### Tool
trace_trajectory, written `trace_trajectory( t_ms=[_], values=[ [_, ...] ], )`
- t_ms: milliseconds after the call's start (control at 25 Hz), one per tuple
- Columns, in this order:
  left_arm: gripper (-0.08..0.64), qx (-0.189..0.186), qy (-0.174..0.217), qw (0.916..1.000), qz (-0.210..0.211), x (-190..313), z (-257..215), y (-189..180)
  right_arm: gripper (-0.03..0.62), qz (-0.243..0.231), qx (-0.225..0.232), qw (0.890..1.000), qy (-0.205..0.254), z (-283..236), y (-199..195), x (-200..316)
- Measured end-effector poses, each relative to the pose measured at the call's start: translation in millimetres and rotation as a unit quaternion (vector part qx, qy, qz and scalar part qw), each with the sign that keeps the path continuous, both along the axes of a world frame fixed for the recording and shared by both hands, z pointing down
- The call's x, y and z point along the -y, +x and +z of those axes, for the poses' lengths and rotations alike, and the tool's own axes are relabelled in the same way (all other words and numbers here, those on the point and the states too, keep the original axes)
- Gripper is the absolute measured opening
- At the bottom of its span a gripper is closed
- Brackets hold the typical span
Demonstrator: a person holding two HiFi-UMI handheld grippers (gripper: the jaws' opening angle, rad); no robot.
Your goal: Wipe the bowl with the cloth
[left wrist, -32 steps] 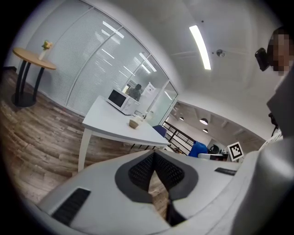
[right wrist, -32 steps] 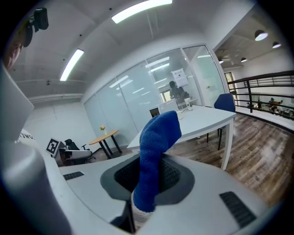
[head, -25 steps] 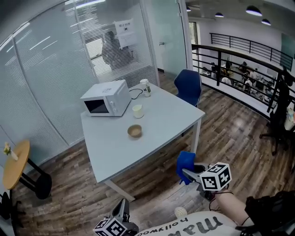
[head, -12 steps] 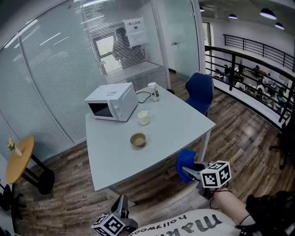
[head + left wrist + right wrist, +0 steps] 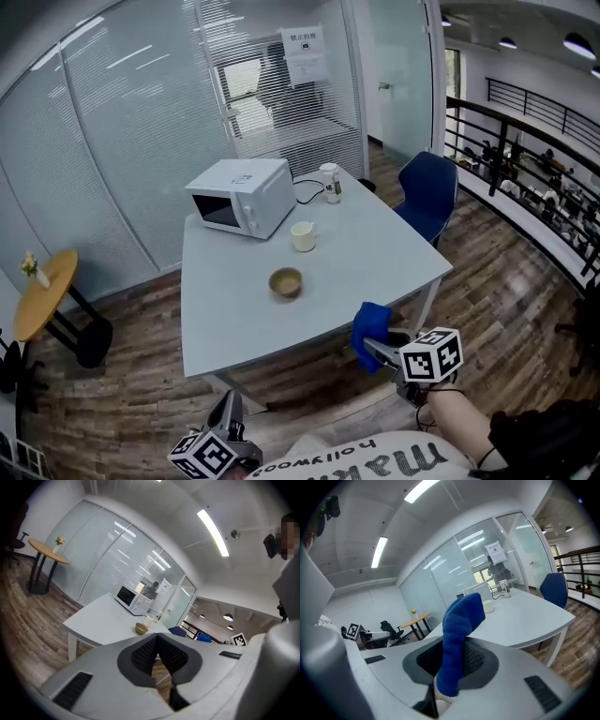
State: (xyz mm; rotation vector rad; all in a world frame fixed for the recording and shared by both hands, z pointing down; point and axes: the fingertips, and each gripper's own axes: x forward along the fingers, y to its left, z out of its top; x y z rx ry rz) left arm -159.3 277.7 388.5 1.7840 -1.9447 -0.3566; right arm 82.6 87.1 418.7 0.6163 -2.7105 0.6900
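A small tan bowl (image 5: 286, 281) sits near the middle of the grey table (image 5: 234, 319); it also shows far ahead as the bowl (image 5: 140, 628) in the left gripper view. My right gripper (image 5: 372, 347) hangs just off the table's near edge, shut on a blue cloth (image 5: 370, 333) that stands up between its jaws, the cloth (image 5: 459, 634) filling the right gripper view. My left gripper (image 5: 229, 411) is low at the frame's bottom, off the table, its jaws shut with nothing between them (image 5: 157, 656).
On the table stand a white microwave (image 5: 239, 197), a cream cup (image 5: 303, 236) and a lidded cup (image 5: 329, 183). A blue chair (image 5: 428, 195) is at the far right corner. A round wooden side table (image 5: 42, 295) stands left; a railing (image 5: 525, 178) runs right.
The whole view has shifted: the table and bowl now sit closer and more central. Both grippers have come nearer the table's near edge, the right one still holding the cloth.
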Motion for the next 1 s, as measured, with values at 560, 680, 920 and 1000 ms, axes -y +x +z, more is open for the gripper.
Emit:
trace_trajectory(
  t_ms=[560,680,920,1000],
  values=[
    [0.014,-0.025,-0.025,0.9993,-0.009,43.1,19.6,-35.4,0.061,0.005,0.031,0.998,-0.058,31.8,-30.1,20.7],
    [0.014,-0.043,-0.030,0.9986,-0.005,73.3,32.4,-49.2,0.061,0.012,0.023,0.998,-0.059,37.4,-41.1,44.1],
    [0.014,-0.051,-0.040,0.9978,0.016,137.0,48.1,-78.5,0.061,0.012,-0.010,0.998,-0.067,46.5,-70.0,96.4],
    [0.014,-0.054,-0.039,0.9975,0.026,164.2,48.1,-88.4,0.061,0.014,-0.014,0.998,-0.065,44.8,-84.8,120.7]
  ],
)
